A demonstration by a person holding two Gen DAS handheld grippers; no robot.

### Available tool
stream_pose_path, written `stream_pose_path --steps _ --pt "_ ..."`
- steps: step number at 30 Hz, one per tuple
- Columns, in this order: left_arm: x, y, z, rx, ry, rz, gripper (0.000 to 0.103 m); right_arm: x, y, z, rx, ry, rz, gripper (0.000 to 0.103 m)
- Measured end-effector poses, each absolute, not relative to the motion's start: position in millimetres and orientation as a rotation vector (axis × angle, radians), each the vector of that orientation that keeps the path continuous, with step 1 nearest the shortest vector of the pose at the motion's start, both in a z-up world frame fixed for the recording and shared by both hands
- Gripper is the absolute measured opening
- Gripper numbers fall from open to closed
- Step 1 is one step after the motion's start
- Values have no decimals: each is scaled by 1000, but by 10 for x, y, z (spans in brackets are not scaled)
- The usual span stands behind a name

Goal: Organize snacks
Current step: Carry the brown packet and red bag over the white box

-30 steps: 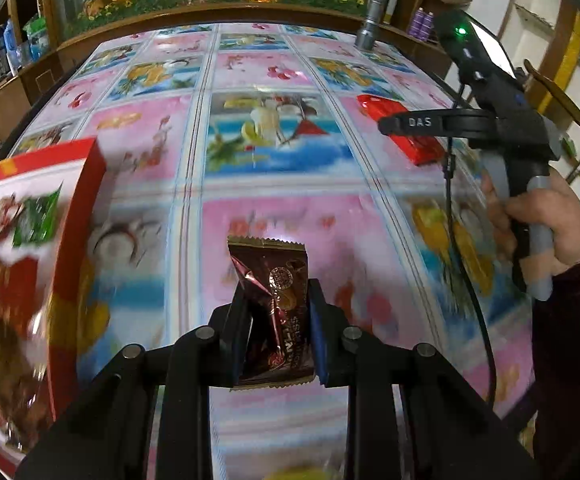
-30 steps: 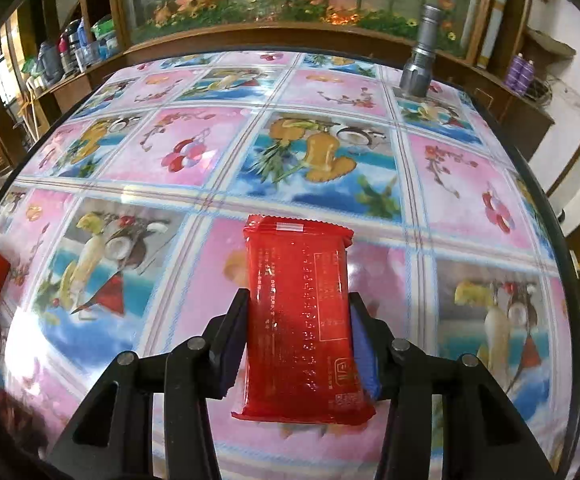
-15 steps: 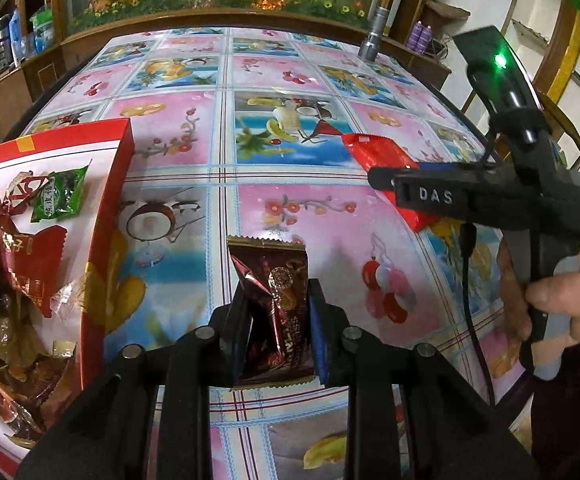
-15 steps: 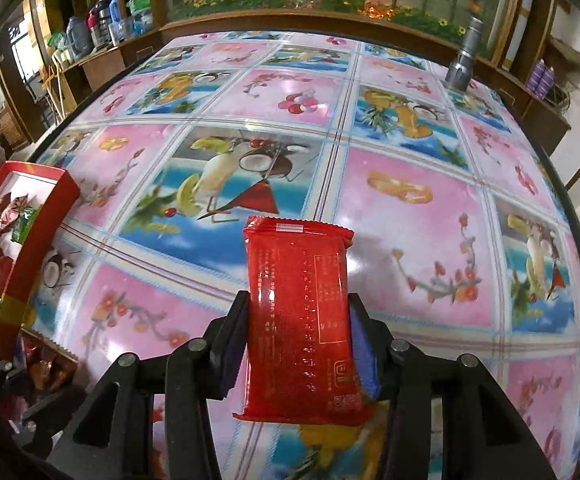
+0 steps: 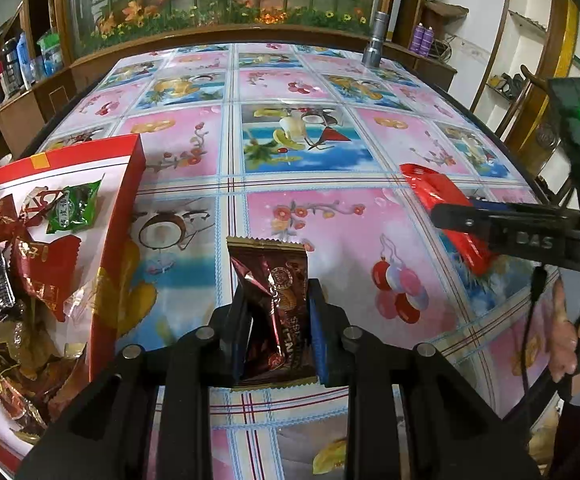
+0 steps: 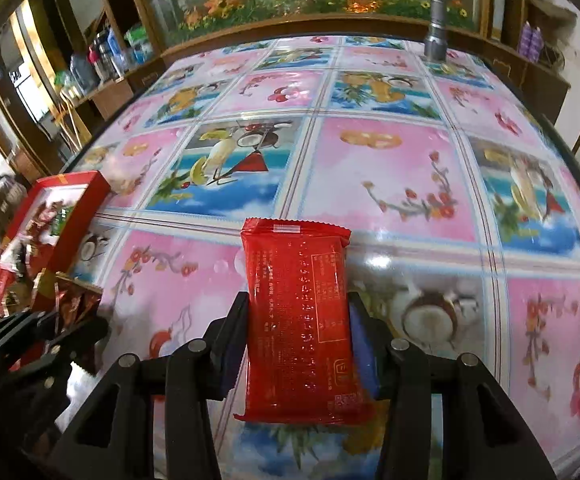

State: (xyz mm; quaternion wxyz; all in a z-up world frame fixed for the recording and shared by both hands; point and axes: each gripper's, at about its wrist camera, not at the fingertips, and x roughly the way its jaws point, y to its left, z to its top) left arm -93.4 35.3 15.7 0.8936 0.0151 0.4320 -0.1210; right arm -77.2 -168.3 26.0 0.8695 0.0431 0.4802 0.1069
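My left gripper (image 5: 276, 312) is shut on a dark brown snack packet (image 5: 276, 300) and holds it above the table, just right of the red snack box (image 5: 116, 232). The box holds several wrapped snacks, among them a green packet (image 5: 74, 208). My right gripper (image 6: 298, 320) is shut on a flat red snack packet (image 6: 300, 320) above the table; the same packet (image 5: 446, 208) and gripper show at the right of the left wrist view. In the right wrist view the red box (image 6: 66, 216) lies far left, with the left gripper (image 6: 70, 320) and its brown packet (image 6: 76, 300) beside it.
The table wears a glossy pink and blue fruit-print cloth (image 5: 302, 148). A silver flashlight (image 5: 374, 44) stands at the far right edge. Wooden shelves with bottles (image 6: 102, 56) line the left side. A glass cabinet with flowers stands behind the table.
Both grippers have moved left toward the red box, each still holding its packet. The box has come further into both views, and the right gripper has closed in beside the left.
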Motion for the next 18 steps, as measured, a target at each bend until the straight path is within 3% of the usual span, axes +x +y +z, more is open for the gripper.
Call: stream_pose_path --steps 10,18 --pt "-1051 468 232 -47 894 -303 23 -880 -1997 224 344 989 372 47" --pt "-1127 515 413 -63 856 -312 23 -871 -1892 207 392 994 447 47"
